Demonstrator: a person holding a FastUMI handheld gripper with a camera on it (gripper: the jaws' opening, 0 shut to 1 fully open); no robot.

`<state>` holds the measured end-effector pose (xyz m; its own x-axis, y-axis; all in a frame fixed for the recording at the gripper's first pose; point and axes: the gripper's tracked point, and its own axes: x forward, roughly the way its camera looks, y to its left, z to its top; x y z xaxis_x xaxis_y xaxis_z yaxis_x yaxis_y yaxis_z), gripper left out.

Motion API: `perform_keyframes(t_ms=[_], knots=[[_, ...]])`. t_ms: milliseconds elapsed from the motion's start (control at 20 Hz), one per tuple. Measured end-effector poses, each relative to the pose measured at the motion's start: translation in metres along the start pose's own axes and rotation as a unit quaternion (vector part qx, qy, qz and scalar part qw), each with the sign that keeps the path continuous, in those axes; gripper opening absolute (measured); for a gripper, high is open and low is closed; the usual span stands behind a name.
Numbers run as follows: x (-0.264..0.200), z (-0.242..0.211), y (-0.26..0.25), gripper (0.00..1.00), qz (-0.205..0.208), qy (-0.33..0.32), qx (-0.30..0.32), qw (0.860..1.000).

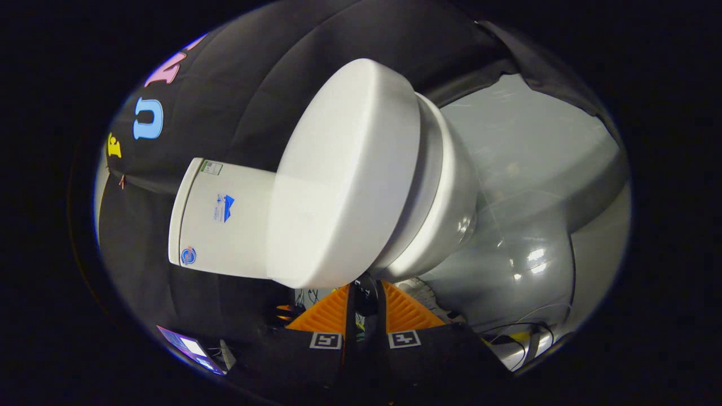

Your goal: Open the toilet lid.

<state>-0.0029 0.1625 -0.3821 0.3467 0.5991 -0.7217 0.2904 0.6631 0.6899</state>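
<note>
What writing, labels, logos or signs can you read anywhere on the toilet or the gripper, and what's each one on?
None can be read.
Toilet tank: a blue logo sticker, a round emblem and a small corner label, all too small to read.
Gripper, fingers nearly closed, holding nothing: two square black-and-white markers, patterns without words.
Toilet lid: no text.

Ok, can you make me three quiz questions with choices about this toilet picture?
1. Where is the toilet lid? A: just ahead of the tongs. B: behind the tank. C: on the floor.
2. How many stickers are on the tank? A: none. B: three. C: ten.
3. The lid is: A: shut down. B: lifted up. C: taken off.

Answers:
1 A: its edge sits just beyond the fingertips, which are nearly together and hold nothing.
2 B: three stickers show on the tank.
3 A: it lies flat over the bowl.
</note>
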Motion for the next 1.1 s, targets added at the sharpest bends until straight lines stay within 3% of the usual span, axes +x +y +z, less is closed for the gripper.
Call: perform_keyframes(t_ms=[150,500,1100], knots=[[-0.009,0.004,0.012,0.07,-0.016,-0.016,-0.021,1.0],[-0.039,0.015,0.058,0.07,-0.014,-0.052,-0.116,0.992],[-0.082,0.022,0.195,0.07,0.0,-0.123,-0.299,0.946]])
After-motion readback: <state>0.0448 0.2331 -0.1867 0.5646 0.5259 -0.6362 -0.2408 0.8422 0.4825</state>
